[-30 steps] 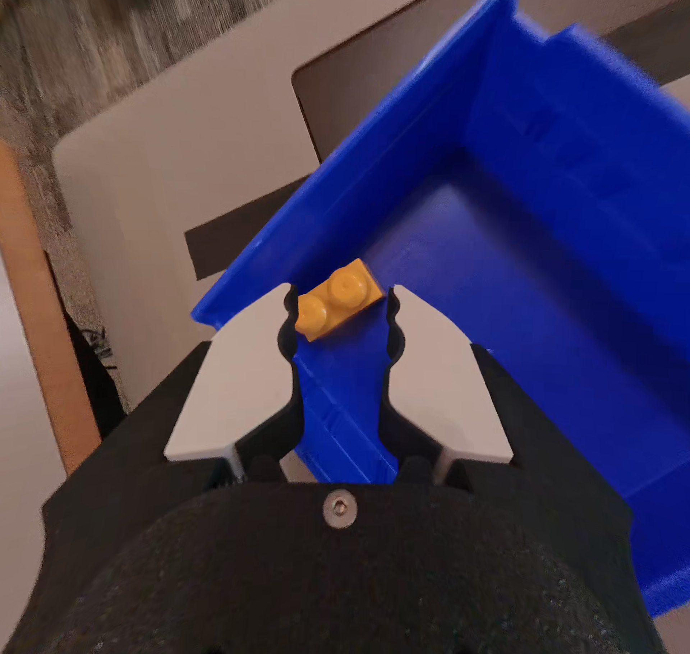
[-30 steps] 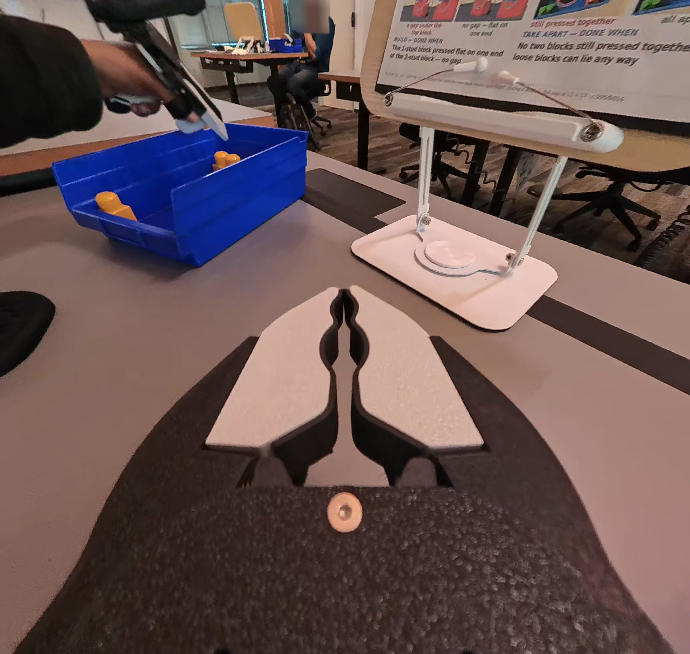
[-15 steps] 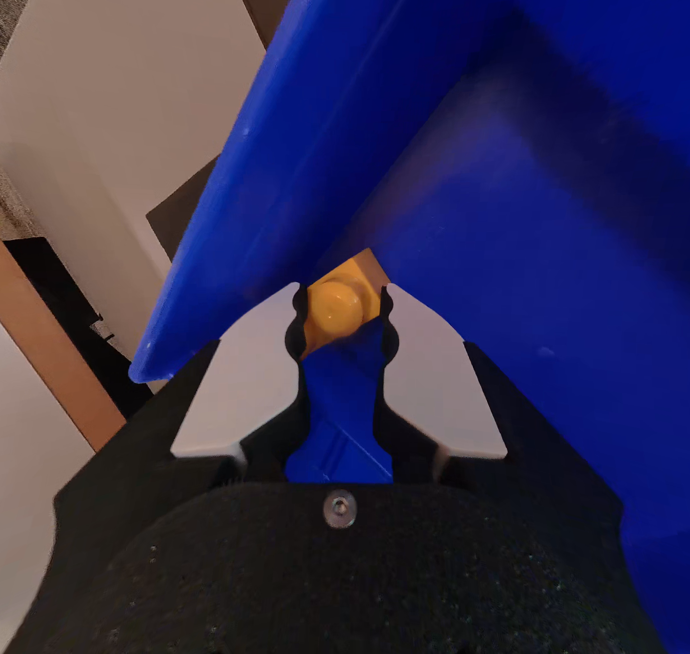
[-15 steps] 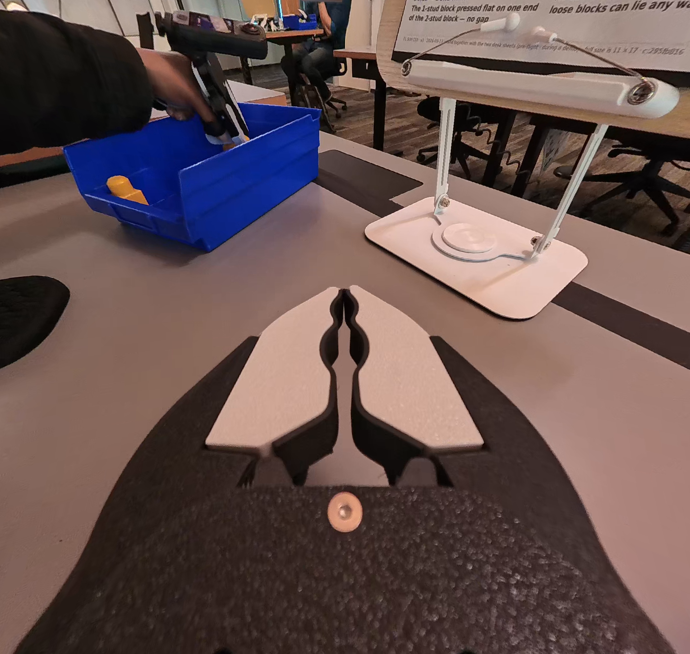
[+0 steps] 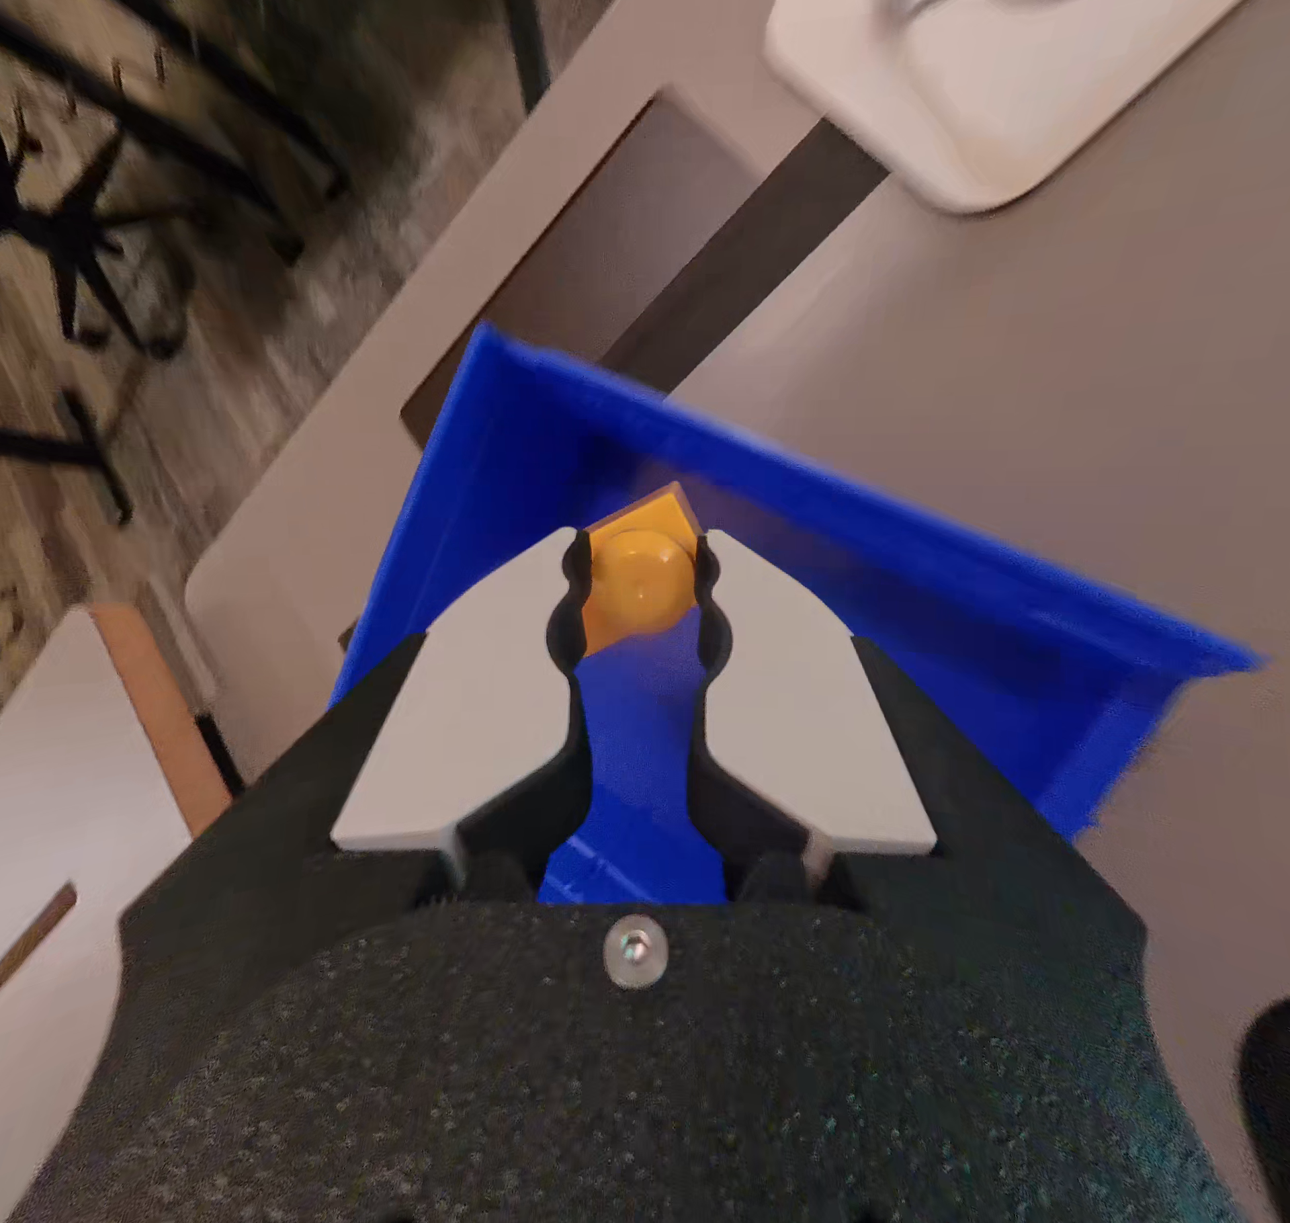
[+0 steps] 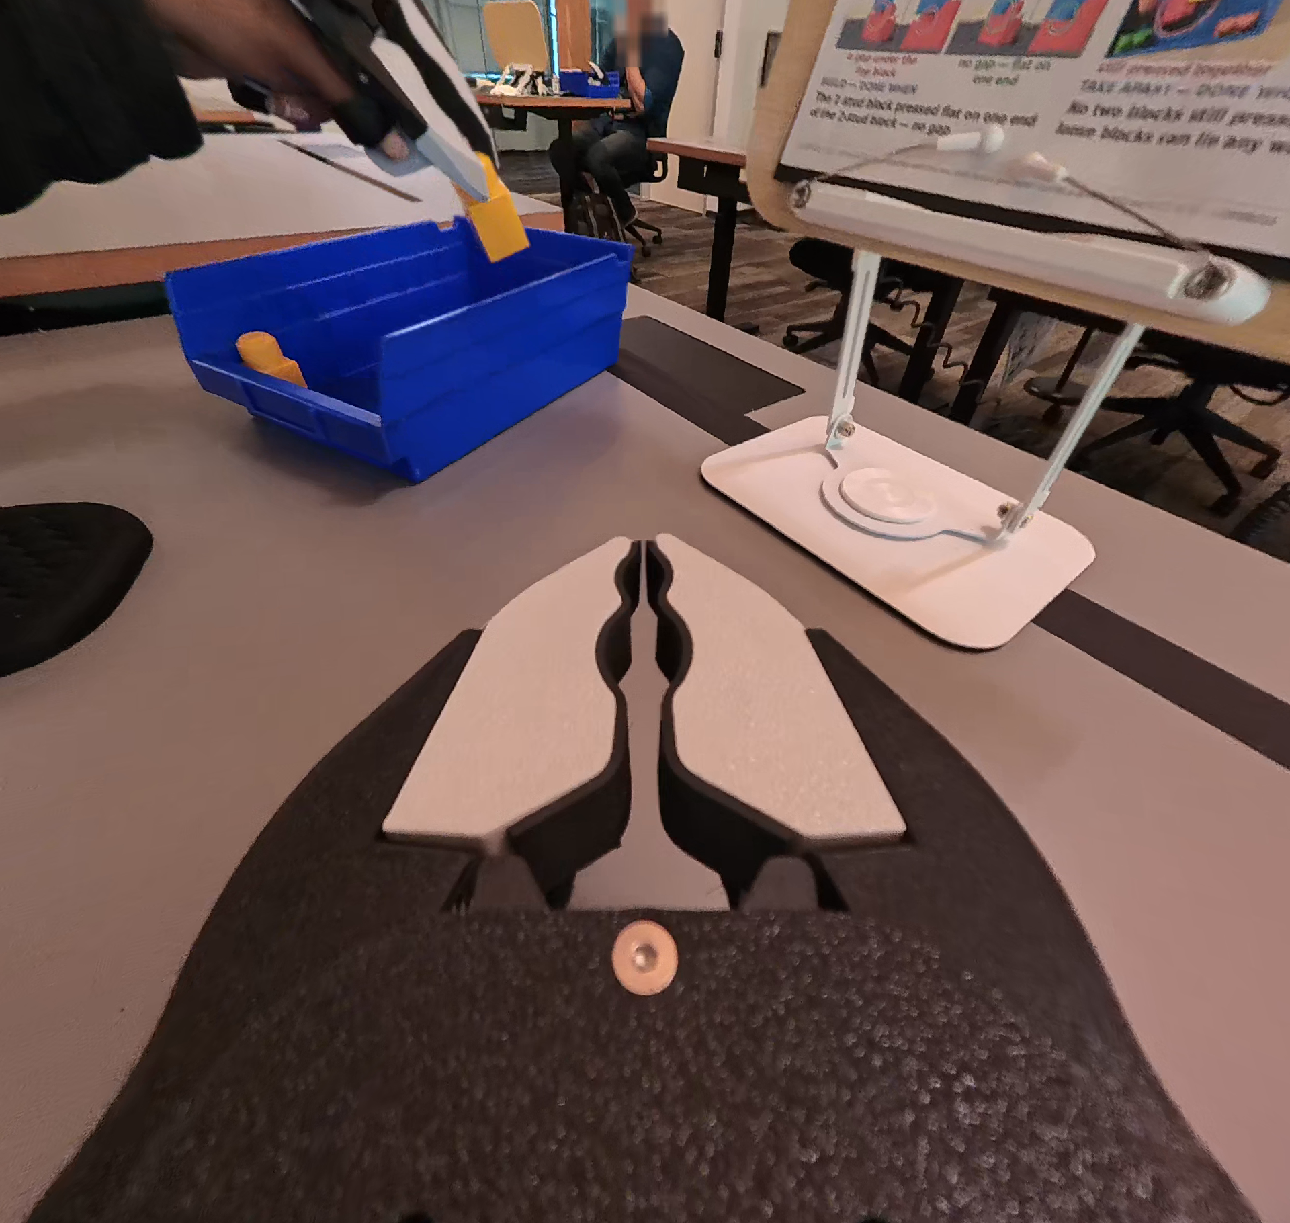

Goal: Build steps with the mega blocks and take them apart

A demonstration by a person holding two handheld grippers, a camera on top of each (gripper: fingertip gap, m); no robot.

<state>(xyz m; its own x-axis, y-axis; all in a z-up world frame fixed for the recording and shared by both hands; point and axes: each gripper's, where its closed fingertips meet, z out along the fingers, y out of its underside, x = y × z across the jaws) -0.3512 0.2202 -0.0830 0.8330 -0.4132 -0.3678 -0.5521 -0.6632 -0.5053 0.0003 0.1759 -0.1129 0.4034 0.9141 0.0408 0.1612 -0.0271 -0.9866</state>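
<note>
My left gripper (image 5: 639, 554) is shut on a yellow-orange block (image 5: 635, 582), its pads pressed on both sides, and holds it above the blue bin (image 5: 907, 561). The right wrist view shows the same gripper (image 6: 475, 184) with the block (image 6: 497, 226) lifted over the bin's far rim (image 6: 530, 247). A second yellow-orange block (image 6: 269, 359) lies inside the bin at its left end. My right gripper (image 6: 643, 551) is shut with nothing in it, low over the grey table (image 6: 349, 596).
A white stand base (image 6: 907, 526) holding an instruction board (image 6: 1047, 72) stands on the table to the right; it also shows in the left wrist view (image 5: 1012, 58). A black pad (image 6: 63, 575) lies at the left. Office chairs and another desk stand beyond the table edge. The left gripper's tips are roughly 35 cm from the right gripper's.
My left gripper went down into the bin, closed on the yellow-orange block and has lifted it up above the bin. My right gripper has stayed shut and hardly moved.
</note>
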